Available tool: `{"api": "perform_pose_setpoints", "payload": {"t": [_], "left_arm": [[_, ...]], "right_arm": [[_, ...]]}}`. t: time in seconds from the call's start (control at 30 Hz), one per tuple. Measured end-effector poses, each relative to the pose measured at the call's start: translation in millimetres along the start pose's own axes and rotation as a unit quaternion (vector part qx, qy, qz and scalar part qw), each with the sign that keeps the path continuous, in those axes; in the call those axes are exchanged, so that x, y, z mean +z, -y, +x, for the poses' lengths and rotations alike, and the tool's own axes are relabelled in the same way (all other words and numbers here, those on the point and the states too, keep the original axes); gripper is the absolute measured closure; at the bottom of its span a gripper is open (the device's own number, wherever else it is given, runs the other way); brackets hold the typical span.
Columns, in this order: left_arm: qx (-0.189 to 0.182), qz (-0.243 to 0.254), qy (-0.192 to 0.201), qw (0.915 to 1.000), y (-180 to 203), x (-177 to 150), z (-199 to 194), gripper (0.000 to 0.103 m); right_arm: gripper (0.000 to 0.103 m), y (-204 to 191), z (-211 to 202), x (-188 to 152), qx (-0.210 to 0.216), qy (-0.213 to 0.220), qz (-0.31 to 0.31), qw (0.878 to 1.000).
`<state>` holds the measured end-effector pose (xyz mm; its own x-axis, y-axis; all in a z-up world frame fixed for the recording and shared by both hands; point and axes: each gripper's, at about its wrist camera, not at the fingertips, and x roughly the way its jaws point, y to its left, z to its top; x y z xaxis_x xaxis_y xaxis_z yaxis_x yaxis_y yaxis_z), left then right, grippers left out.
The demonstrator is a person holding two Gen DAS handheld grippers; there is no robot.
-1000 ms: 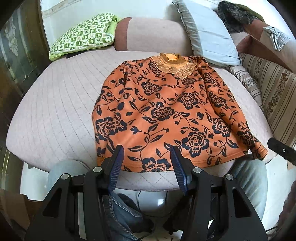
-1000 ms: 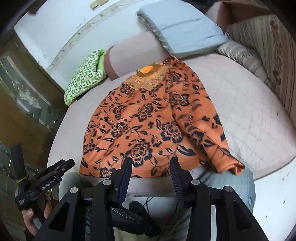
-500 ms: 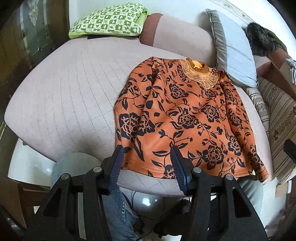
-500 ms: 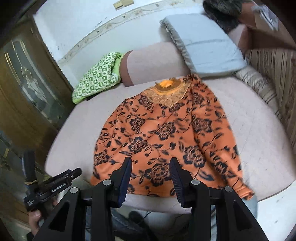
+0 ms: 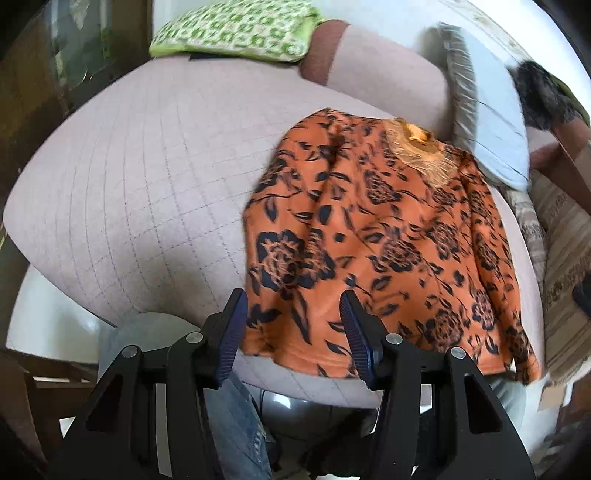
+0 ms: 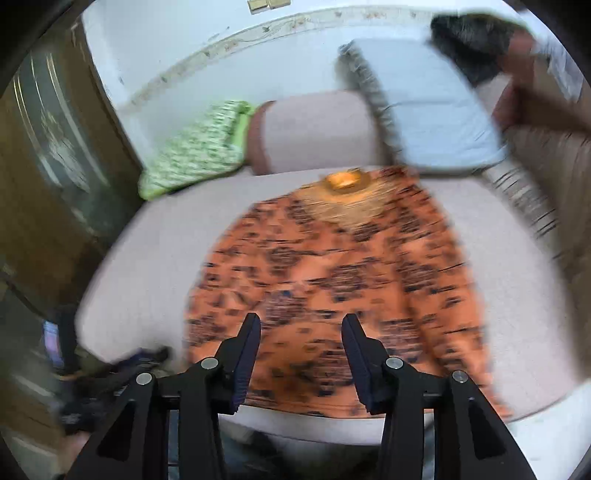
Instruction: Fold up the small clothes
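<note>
At the far left of the left wrist view a dark wooden cabinet [image 5: 33, 92] with a glass panel is seen, and beside it a green-and-white checked cushion [image 5: 236, 31] is propped at the back of the pale quilted sofa seat [image 5: 140, 177]. Further right, the orange top with dark flowers [image 5: 384, 240] is laid flat on that seat, its lace collar [image 5: 421, 147] turned toward the backrest and its hem draped at the front edge, just above the blue jeans [image 5: 236, 424] of the seated person. The left gripper [image 5: 291, 321] is held above the hem's left corner with its jaws released; nothing is clasped between them and the cloth is not touched. To the right again, a grey-blue pillow [image 5: 487, 122] is leaned against the backrest, a dark furry item [image 5: 543, 92] is glimpsed behind it, and a striped cushion [image 5: 565, 258] is pressed against the seat's right side. In the right wrist view, heavily blurred, the same orange top is spread across the middle of the seat, with the green cushion at its upper left and the pillow at its upper right. The right gripper [image 6: 301, 350] is poised over the hem, its jaws opening, with nothing caught between them; only cloth lying below is seen through the gap.
</note>
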<state>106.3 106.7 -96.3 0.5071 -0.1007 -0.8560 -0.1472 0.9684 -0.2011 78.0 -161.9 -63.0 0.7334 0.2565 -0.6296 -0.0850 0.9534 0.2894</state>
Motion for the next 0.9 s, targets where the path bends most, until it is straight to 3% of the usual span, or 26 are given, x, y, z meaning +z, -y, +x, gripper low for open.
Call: {"api": "perform_pose_setpoints", "payload": {"t": [0.1,0.23,0.4,0.47,0.5,0.53,0.57,0.67,0.77,0.83,0.9], "left_arm": [[-0.017,-0.04,-0.017,0.9989,-22,13,21,0.051],[-0.034,-0.07,-0.04,0.9962,-43,28,54,0.051],[-0.075,-0.092,-0.087,0.9891,-51,41,103,0.053],[-0.083,-0.096,-0.085,0.9882,-52,42,111,0.063],[-0.081,-0.093,-0.08,0.9892,-52,43,111,0.084],[-0.085,-0.088,-0.083,0.989,-52,45,113,0.097],[-0.118,-0.102,-0.097,0.9829,-59,46,115,0.097],[-0.184,-0.16,-0.078,0.9667,-89,56,103,0.097],[-0.216,-0.219,-0.038,0.9507,-133,72,83,0.097],[-0.206,-0.249,-0.02,0.9461,-160,80,80,0.097],[-0.166,-0.259,-0.012,0.9515,-177,84,81,0.097]], "right_arm": [[0.056,1,27,3,0.044,-0.032,0.012,0.998],[0.056,-11,67,6,0.072,-0.081,-0.003,0.994],[0.056,-34,113,15,0.084,-0.11,-0.03,0.99],[0.056,-42,133,24,0.092,-0.117,-0.035,0.988],[0.056,-44,138,27,0.092,-0.119,-0.037,0.988],[0.056,-48,148,31,0.091,-0.121,-0.039,0.988],[0.056,-50,154,35,0.093,-0.122,-0.041,0.987],[0.056,-58,181,48,0.099,-0.132,-0.038,0.986],[0.056,-66,203,58,0.114,-0.136,-0.04,0.983],[0.056,-73,227,65,0.126,-0.151,-0.038,0.98],[0.056,-81,251,70,0.138,-0.171,-0.036,0.975]]}}
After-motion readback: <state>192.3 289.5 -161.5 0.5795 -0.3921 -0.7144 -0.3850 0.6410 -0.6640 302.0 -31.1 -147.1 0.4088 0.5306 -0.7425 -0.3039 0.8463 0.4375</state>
